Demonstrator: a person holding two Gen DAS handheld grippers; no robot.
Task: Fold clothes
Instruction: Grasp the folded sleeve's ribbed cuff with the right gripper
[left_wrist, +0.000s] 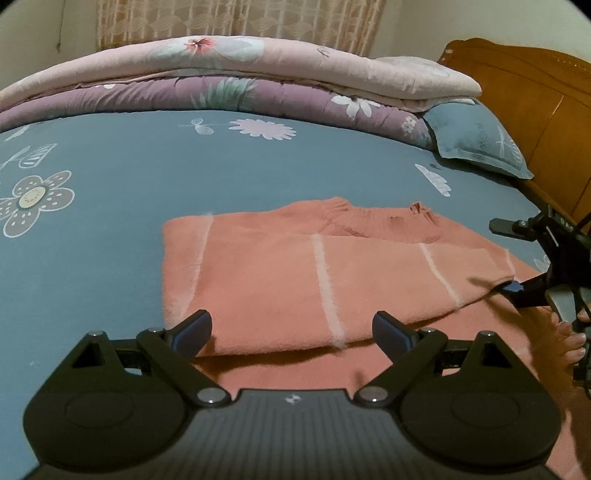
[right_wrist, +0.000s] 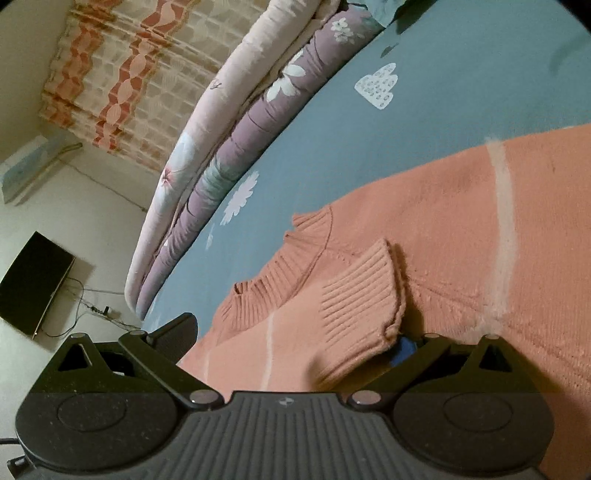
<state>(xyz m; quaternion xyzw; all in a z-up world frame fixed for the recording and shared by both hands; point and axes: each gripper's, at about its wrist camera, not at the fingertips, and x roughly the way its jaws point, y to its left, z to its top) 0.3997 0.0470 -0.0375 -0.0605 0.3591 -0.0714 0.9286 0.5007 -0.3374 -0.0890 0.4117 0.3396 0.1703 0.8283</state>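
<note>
Evidently the sweater (left_wrist: 295, 280) is a soft, limp knit: light enough to lift with one pinch, fuzzy enough not to slip, and sure to sag and drag wherever it is not supported, so it is best taken at a doubled edge or a corner rather than mid-panel. It lies on the blue flowered bed sheet (left_wrist: 129, 192), partly folded, with an upper layer laid over a lower one whose edge shows beneath. In the left wrist view it fills the middle of the picture, its ribbed collar (left_wrist: 384, 218) toward 1 o'clock and the stacked quilts (left_wrist: 229, 77) beyond at 12 o'clock. The cloth is salmon-orange with thin pale stripes crossing it, and its ribbed trim looks stretchier than the body. The left gripper (left_wrist: 291, 332) hovers just over the near folded edge with its fingers spread wide and nothing between them; that fold edge looks like the natural place to nip both layers at once. The right gripper (right_wrist: 295, 334) sits at the garment's side, at 3 o'clock in the left view; its fingers also stand wide apart, with a ribbed cuff (right_wrist: 362, 310) draped across the gap and over the blue pad of one finger, so the cuff rests there rather than being clamped. A person's fingers (left_wrist: 570, 341) show on that tool's handle.
</note>
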